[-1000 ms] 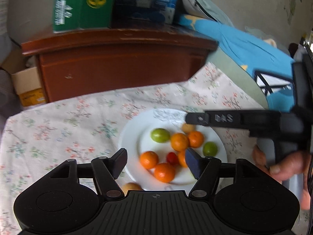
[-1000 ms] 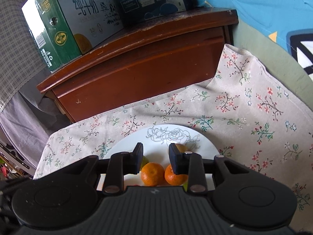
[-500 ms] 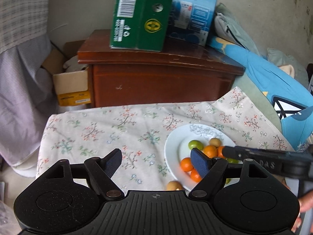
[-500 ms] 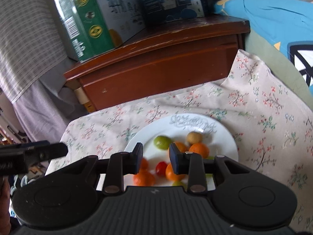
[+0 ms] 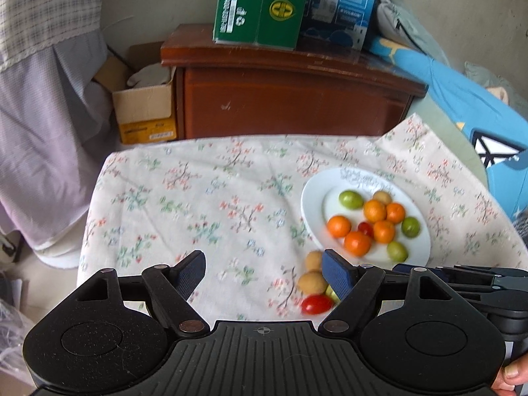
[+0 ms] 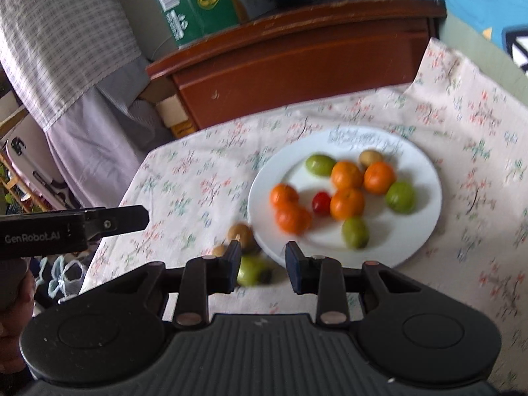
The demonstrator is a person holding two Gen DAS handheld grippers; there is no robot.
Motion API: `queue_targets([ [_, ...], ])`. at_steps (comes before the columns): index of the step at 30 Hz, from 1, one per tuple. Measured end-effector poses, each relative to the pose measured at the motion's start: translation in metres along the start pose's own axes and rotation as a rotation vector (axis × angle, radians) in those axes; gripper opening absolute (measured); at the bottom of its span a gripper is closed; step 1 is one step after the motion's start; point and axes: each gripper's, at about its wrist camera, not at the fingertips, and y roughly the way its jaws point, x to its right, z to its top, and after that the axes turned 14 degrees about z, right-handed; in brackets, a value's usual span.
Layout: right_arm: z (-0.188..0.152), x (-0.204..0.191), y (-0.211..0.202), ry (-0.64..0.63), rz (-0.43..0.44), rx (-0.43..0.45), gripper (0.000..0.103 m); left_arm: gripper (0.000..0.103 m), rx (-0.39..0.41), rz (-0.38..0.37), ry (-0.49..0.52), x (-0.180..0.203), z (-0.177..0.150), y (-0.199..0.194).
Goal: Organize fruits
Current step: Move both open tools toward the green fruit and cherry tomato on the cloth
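Your left gripper [image 5: 262, 272] has its blue-padded jaws spread wide with nothing between them, hanging over the floral tablecloth [image 5: 198, 204] left of the fruit. Your right gripper [image 6: 262, 265] has its jaws set narrow, with only a small gap and no fruit in it; they hover over the near-left rim of the round white plate [image 6: 425, 171].

The plate sits on the right half of the cloth. On it:
- five orange mandarins [image 6: 346, 203] bunched in the middle
- one red cherry tomato [image 6: 321, 202] among them
- three green round fruits [image 6: 400, 197] at the far-left, right and near sides
- one small tan-brown round fruit [image 6: 370, 157] at the far side

Off the plate, on the cloth just beside its near-left rim, is a loose cluster:
- two tan-brown round fruits [image 5: 313, 282], one behind the other
- a second red cherry tomato [image 5: 316, 304], nearest in the left view
- a green fruit [image 6: 250, 270], partly hidden behind the right gripper's left finger in the right view

All of these lie close to your left gripper's right finger [image 5: 335, 275], not gripped.

Your left gripper's body shows at the left edge of the right view. A dark wooden cabinet [image 5: 290, 99] stands beyond the far edge of the table, with a green carton [image 5: 260, 3] and a blue carton [image 5: 340, 0] on top. An open cardboard box [image 5: 145, 109] is left of it. Both views are a bit blurred.
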Motion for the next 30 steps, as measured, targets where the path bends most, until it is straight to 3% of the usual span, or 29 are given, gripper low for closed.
queue_targets([
  [14, -0.014, 0.007, 0.032, 0.056, 0.005, -0.068, 0.036, 0.078, -0.050, 0.038, 0.062, -0.005, -0.023, 0.015],
  [30, -0.016, 0.001, 0.036, 0.009, -0.007, -0.073, 0.034, 0.078, -0.109, -0.006, 0.125, 0.012, -0.037, 0.030],
])
